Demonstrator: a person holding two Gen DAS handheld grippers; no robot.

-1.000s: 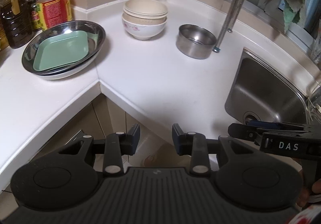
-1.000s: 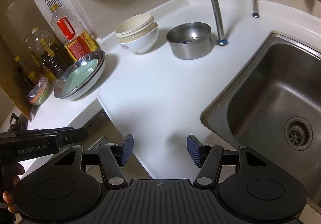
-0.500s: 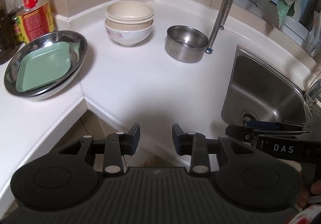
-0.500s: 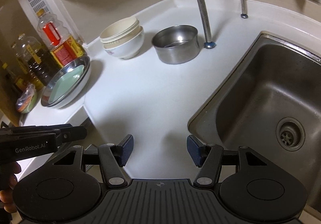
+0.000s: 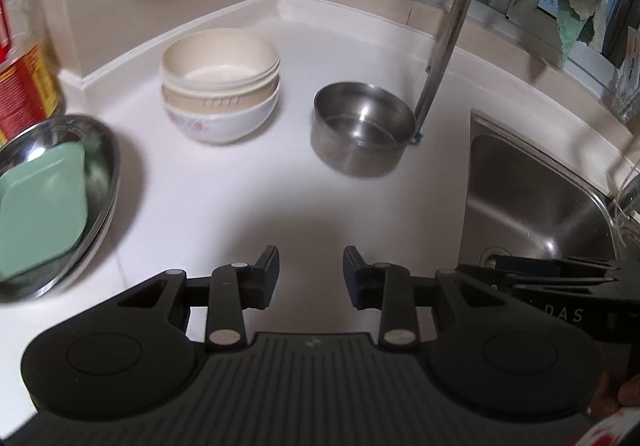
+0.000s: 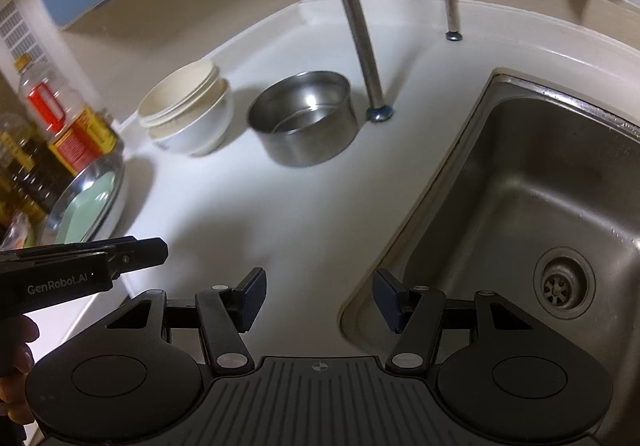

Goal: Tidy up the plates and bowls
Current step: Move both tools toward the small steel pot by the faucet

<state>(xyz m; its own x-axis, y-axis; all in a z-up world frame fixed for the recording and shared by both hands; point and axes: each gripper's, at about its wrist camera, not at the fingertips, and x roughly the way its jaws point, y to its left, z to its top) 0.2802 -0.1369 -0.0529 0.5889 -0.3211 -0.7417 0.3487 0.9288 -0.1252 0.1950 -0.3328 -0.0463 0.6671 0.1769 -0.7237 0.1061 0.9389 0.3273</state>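
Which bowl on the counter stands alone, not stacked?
The steel bowl beside the rack leg; the cream and white bowls are nested together.

"GenRobot.AI" on the left gripper (image 6: 84, 266) body, "DAS" on the right gripper (image 5: 560, 286) body

Dim indoor light, motion blur, fisheye warping

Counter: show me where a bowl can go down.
The widest bare patch of counter lies between the steel plate, bowl stack, steel bowl and sink, ahead of both open grippers. The back corner behind the bowls is narrower, crowded by the rack leg.
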